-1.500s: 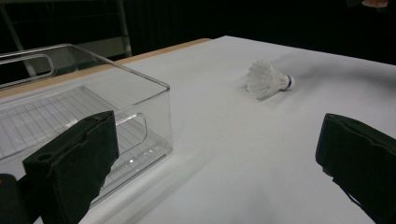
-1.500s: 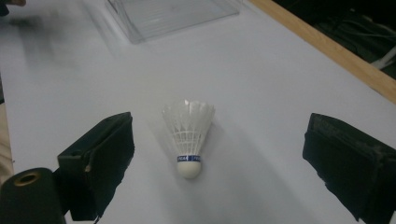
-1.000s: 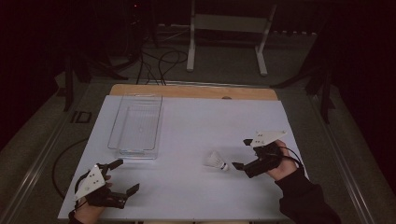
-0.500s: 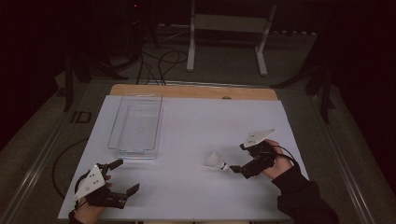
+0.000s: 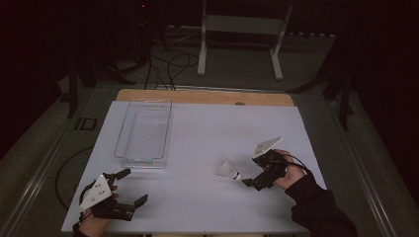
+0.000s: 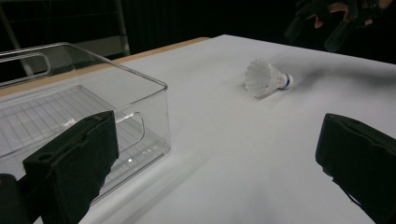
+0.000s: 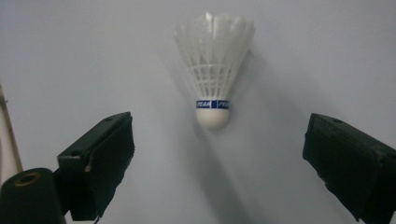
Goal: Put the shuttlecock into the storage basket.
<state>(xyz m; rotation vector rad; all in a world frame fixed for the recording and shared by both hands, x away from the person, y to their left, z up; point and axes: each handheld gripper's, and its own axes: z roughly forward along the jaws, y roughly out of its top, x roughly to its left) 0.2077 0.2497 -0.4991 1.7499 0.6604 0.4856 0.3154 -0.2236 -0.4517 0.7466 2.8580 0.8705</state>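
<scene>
A white feather shuttlecock (image 5: 229, 169) lies on its side on the white table cover, its cork tip with a blue band toward my right gripper (image 5: 251, 170). In the right gripper view the shuttlecock (image 7: 214, 70) lies just ahead of the open right gripper (image 7: 219, 135), cork end nearest and centred between the wide-apart jaws, not touching them. My left gripper (image 5: 133, 186) is open near the front left corner, holding nothing. In its own view the left gripper (image 6: 217, 140) faces the shuttlecock (image 6: 264, 78) from far off, with the right gripper (image 6: 336, 23) beyond it.
A clear plastic bin (image 5: 142, 160) stands empty at the left of the table, its near wall (image 6: 149, 116) close to my left jaw. A wooden table edge (image 5: 207, 96) runs along the back. A white metal stand (image 5: 237, 29) and cables sit on the floor beyond.
My right gripper has moved left and slightly toward the front, closing in on the shuttlecock's cork end. The left gripper and the shuttlecock have stayed put.
</scene>
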